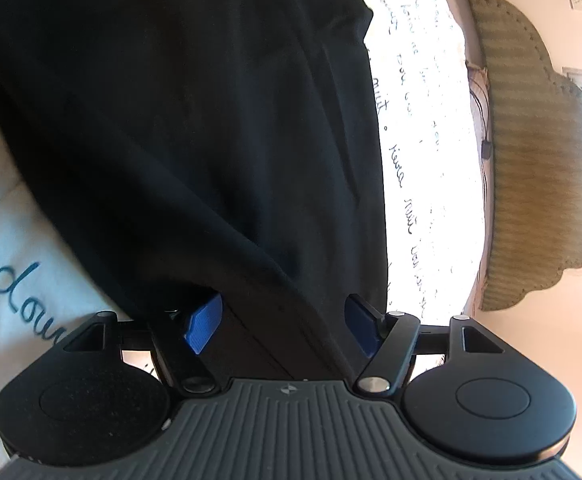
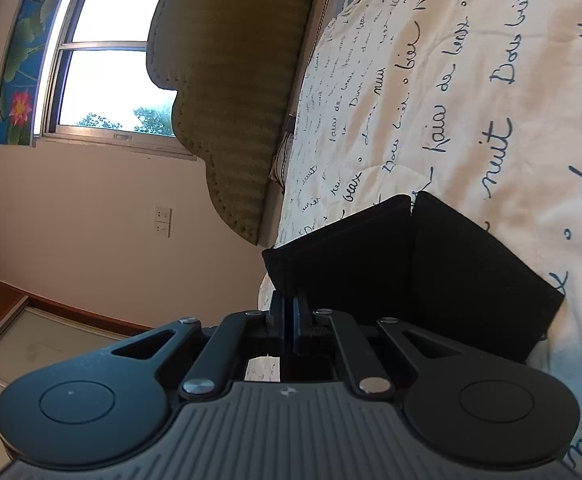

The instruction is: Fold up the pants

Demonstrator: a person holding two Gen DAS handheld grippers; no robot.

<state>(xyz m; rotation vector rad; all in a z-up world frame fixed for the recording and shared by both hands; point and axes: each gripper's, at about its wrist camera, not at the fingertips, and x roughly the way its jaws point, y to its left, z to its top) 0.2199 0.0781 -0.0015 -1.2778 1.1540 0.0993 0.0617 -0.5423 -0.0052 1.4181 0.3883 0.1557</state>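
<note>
The black pants (image 1: pixel 195 128) fill most of the left wrist view, draped over the white bedspread (image 1: pixel 423 128) with blue script. My left gripper (image 1: pixel 283 320) is open, its blue pads (image 1: pixel 203 326) wide apart, with a fold of the pants running between them. In the right wrist view the pants (image 2: pixel 431 264) lie as a folded black stack on the bedspread (image 2: pixel 471 92). My right gripper (image 2: pixel 289 312) is shut on the near corner of that stack, its blue pads (image 2: pixel 277 316) pressed together on the cloth.
An olive ribbed headboard (image 2: pixel 235 92) stands at the bed's end; it also shows in the left wrist view (image 1: pixel 539 184). A window (image 2: pixel 115 52) with a floral curtain (image 2: pixel 23 60), a wall socket (image 2: pixel 162 221) and a wooden cabinet (image 2: pixel 7 320) are beyond the bed.
</note>
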